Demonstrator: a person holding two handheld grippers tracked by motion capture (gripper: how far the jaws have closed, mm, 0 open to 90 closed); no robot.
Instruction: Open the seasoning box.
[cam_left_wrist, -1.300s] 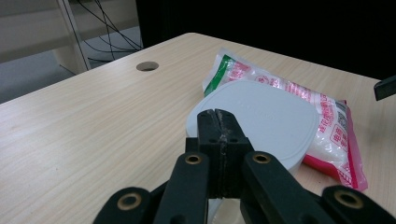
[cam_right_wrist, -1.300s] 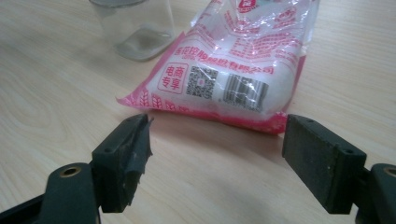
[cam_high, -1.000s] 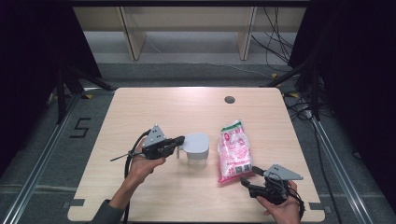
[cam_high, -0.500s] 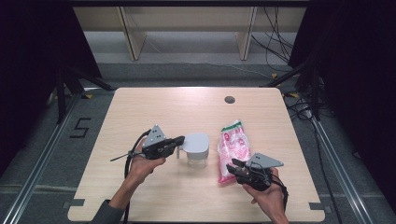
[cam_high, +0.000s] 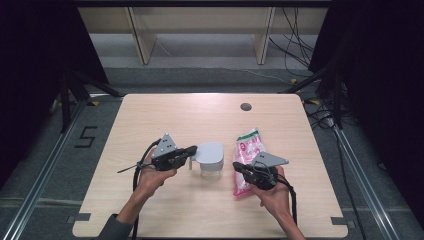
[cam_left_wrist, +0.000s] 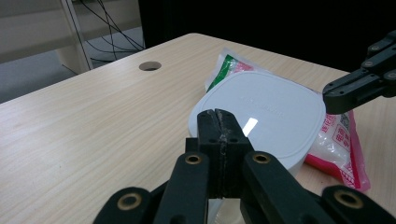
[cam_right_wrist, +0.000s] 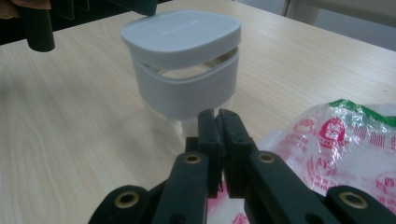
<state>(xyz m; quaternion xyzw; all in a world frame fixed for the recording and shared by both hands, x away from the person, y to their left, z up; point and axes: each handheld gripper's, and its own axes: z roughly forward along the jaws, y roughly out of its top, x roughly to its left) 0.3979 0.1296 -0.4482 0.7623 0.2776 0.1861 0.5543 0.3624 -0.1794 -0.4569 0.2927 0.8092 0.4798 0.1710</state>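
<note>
Two pairs of tongs flank the lidded container (cam_high: 210, 161), and that is the relation your coming move turns on. Your left tongs (cam_high: 192, 150) are clenched with nothing between them, tips level with the white lid (cam_left_wrist: 261, 112), which lies just ahead of them and a touch to their right in the left gripper view; from above they look to be touching its near edge, though I cannot tell whether they press on it. Your right tongs (cam_high: 237, 165) have just been closing and now stand clenched on nothing, held over the lower end of the pink snack bag (cam_high: 246, 161). From these tongs the container stands straight ahead, near but apart, with a strip of bare surface (cam_right_wrist: 84, 140) between; the right gripper view shows the lid sitting slightly askew on the grey collar (cam_right_wrist: 187, 88), a gap open on the side facing you. The bag lies under and to the right of these tongs, its long axis running away from you up the surface, green-edged end farthest. Your left hand is the nearer to the container; I judge the right would need to release and reach forward to take the lid or body.
</note>
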